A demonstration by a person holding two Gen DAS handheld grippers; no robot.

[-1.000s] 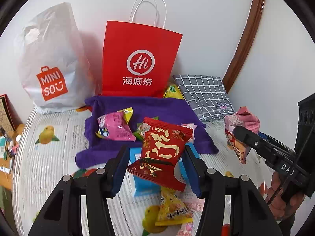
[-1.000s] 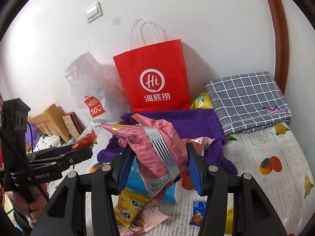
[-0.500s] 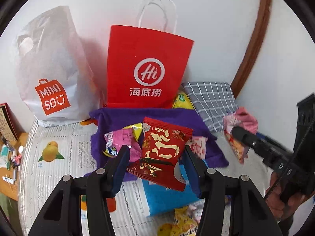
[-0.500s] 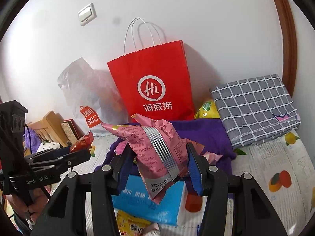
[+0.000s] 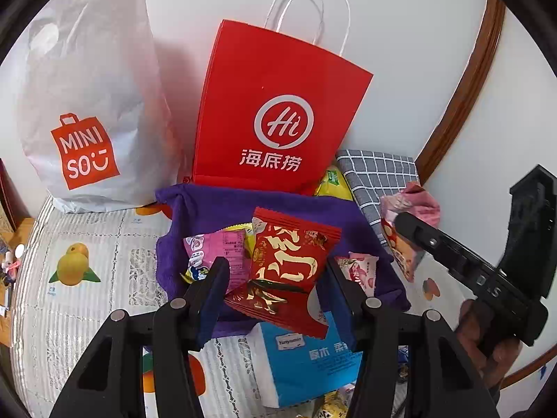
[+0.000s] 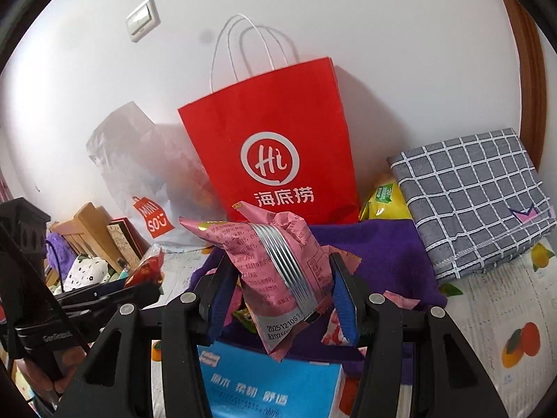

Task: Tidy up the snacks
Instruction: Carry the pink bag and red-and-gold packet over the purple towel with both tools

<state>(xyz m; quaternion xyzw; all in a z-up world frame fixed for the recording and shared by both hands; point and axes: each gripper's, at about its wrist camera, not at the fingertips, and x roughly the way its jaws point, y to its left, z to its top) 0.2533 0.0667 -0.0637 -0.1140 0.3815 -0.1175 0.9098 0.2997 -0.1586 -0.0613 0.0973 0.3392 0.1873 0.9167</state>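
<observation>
The left gripper [image 5: 278, 278] has its jaws clamped on a glossy red snack packet [image 5: 289, 264] with gold lettering and crimped, serrated end seals; the packet stands tilted between the blue pads. The right gripper [image 6: 278, 292] has its jaws closed on a crinkled pink snack bag [image 6: 278, 271] with a ribbed silver back seam, held upright above the tabletop.

Directly below both grippers lies a blue tissue pack [image 5: 306, 358], rectangular and smooth. Behind it a purple towel [image 5: 222, 209], soft and napped, is spread flat and carries several small sachets, among them a pink sachet [image 5: 212, 247]. The tabletop [image 5: 87, 306] is covered with a ribbed cloth printed with fruit; bare cloth shows to the left of the towel.

Farther back, a stiff red paper bag [image 5: 278, 122] with white cord handles stands upright, open at the top, against the wall. A white, wrinkled plastic Miniso bag [image 5: 87, 104] sits to its left. A folded grey checked cloth [image 6: 470, 195] lies to the right, with a yellow packet [image 6: 386, 198] wedged between it and the red paper bag.
</observation>
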